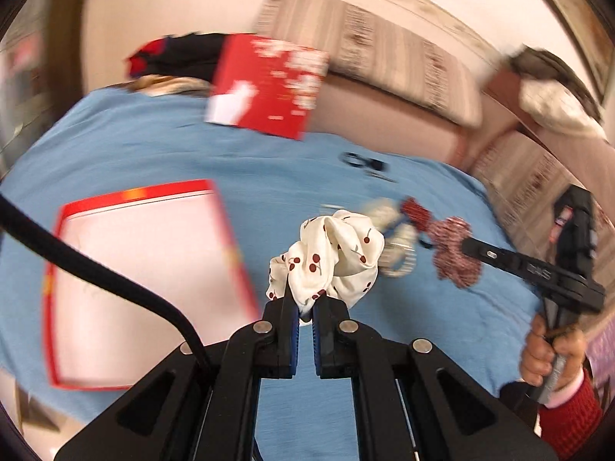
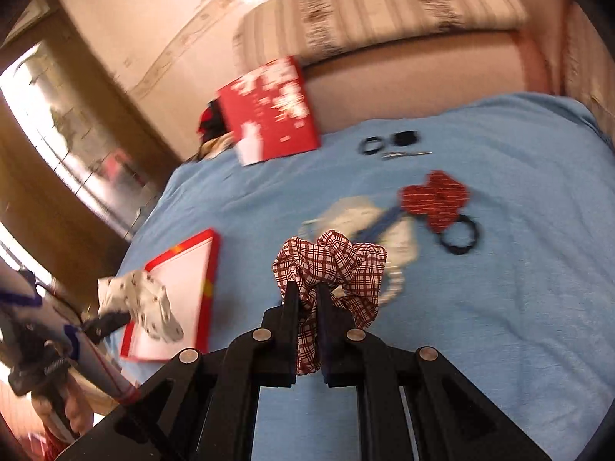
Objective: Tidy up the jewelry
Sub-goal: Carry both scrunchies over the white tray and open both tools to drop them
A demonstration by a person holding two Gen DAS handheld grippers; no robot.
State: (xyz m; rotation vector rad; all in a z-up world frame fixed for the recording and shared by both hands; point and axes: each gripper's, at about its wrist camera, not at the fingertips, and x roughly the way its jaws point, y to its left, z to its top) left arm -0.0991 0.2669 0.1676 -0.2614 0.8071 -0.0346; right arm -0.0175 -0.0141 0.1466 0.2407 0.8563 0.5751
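My left gripper [image 1: 305, 299] is shut on a white cherry-print scrunchie [image 1: 330, 257], held above the blue cloth. The same scrunchie [image 2: 140, 303] hangs from that gripper at the left of the right wrist view, over the open red-rimmed box tray [image 2: 180, 292]. My right gripper [image 2: 307, 288] is shut on a red-and-white plaid scrunchie [image 2: 334, 261]. From the left wrist view, that gripper [image 1: 467, 246] grips the plaid scrunchie [image 1: 455, 253] at the right. The tray [image 1: 146, 280] lies at the left, white inside.
On the blue cloth [image 2: 480, 326] lie a red patterned bow [image 2: 434, 198], a black hair tie [image 2: 459, 236], a pale scrunchie [image 2: 357, 215], small black rings [image 2: 371, 145] and a clip. The red box lid [image 2: 269, 111] leans at the back. A striped cushion [image 2: 384, 7] is behind.
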